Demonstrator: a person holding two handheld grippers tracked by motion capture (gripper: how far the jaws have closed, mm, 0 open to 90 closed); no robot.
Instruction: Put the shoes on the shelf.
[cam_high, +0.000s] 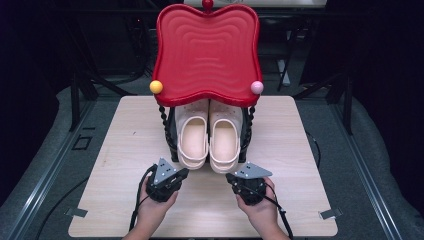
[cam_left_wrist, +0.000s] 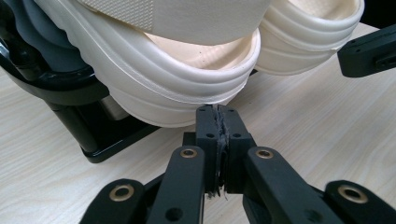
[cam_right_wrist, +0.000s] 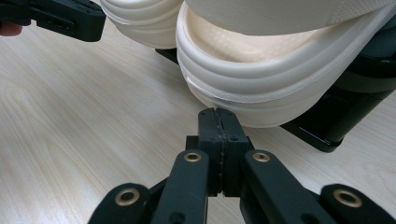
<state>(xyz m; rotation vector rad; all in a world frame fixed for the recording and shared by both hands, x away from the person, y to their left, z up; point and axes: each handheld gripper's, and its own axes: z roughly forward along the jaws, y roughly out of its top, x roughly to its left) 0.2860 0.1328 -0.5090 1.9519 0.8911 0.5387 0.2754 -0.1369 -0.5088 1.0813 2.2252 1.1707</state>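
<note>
Two cream clogs, the left clog (cam_high: 192, 139) and the right clog (cam_high: 223, 140), lie side by side on the lower shelf of a black rack (cam_high: 171, 135) with a red wavy top tray (cam_high: 207, 50). Their heels stick out toward me. My left gripper (cam_high: 184, 173) rests on the table just in front of the left clog (cam_left_wrist: 187, 79), jaws pressed together on nothing (cam_left_wrist: 217, 122). My right gripper (cam_high: 231, 178) sits in front of the right clog (cam_right_wrist: 261, 74), also shut and empty (cam_right_wrist: 218, 122). A hand holds each gripper.
The rack stands at the far middle of a light wooden table (cam_high: 125, 145). Yellow (cam_high: 156, 86) and pink (cam_high: 257, 87) balls cap the tray's front corners. Bare tabletop lies to the left and right of the rack. Dark floor surrounds the table.
</note>
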